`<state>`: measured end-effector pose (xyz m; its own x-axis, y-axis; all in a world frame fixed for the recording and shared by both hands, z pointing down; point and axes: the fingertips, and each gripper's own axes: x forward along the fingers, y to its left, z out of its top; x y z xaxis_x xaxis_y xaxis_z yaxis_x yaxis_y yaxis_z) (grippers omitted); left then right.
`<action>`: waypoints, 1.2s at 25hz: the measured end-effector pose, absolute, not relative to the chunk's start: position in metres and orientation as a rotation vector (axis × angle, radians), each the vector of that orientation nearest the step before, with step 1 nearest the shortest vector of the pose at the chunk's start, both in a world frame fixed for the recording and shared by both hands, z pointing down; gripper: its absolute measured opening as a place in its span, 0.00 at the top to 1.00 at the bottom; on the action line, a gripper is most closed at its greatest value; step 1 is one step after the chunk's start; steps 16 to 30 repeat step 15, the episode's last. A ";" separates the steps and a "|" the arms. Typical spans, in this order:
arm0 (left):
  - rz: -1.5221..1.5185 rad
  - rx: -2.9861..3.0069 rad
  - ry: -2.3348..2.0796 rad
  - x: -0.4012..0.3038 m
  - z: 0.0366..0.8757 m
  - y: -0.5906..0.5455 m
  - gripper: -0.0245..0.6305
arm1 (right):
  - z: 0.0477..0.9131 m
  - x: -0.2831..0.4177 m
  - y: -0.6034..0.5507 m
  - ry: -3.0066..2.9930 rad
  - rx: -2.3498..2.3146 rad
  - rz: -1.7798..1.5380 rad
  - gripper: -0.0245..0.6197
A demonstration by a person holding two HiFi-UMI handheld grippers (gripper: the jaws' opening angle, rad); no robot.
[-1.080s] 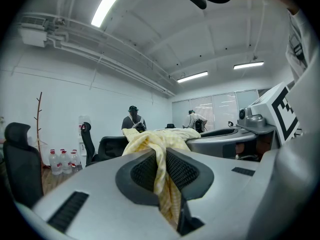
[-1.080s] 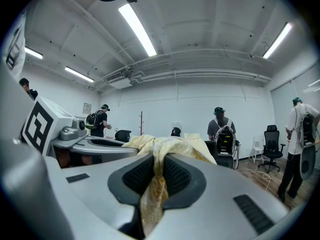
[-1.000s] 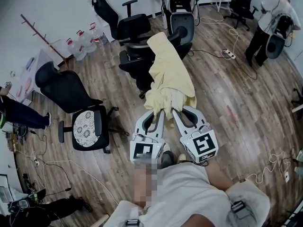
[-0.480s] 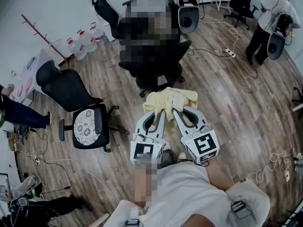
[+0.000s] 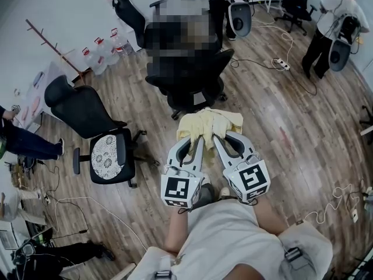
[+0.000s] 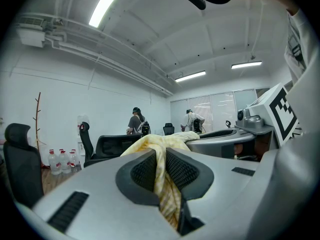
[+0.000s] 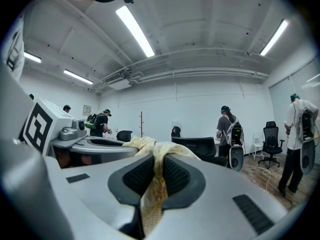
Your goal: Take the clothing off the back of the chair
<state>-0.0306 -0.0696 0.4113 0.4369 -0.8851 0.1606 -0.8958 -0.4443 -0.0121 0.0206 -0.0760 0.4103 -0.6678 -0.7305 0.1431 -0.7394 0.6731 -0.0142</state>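
Garment (image 5: 210, 121) clenched in left tongs (image 5: 197, 139) and right tongs (image 5: 216, 139), side by side, near level

The room is an open office-like workspace: black swivel chairs (image 5: 81, 112) stand scattered over a wood-plank floor (image 5: 280, 133) between plain white walls (image 7: 200, 109), under long strip lights (image 7: 136, 30). Large water bottles (image 5: 96, 58) and a coat stand (image 5: 49, 42) sit by one wall, while a power strip (image 5: 282, 67) and loose cables (image 5: 87, 206) trail across the floor. Several people (image 5: 326, 31) wearing backpack rigs stand about.
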 end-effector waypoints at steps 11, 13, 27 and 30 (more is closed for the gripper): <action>0.225 2.605 -1.604 -0.033 0.411 -0.076 0.87 | 0.411 0.018 -0.083 -2.752 1.221 0.110 0.88; 0.228 2.605 -1.604 -0.034 0.413 -0.077 0.87 | 0.412 0.017 -0.084 -2.750 1.222 0.113 0.88; 0.229 2.606 -1.604 -0.034 0.414 -0.077 0.87 | 0.414 0.017 -0.084 -2.750 1.223 0.114 0.88; 0.229 2.606 -1.604 -0.034 0.414 -0.077 0.87 | 0.414 0.017 -0.084 -2.750 1.223 0.114 0.88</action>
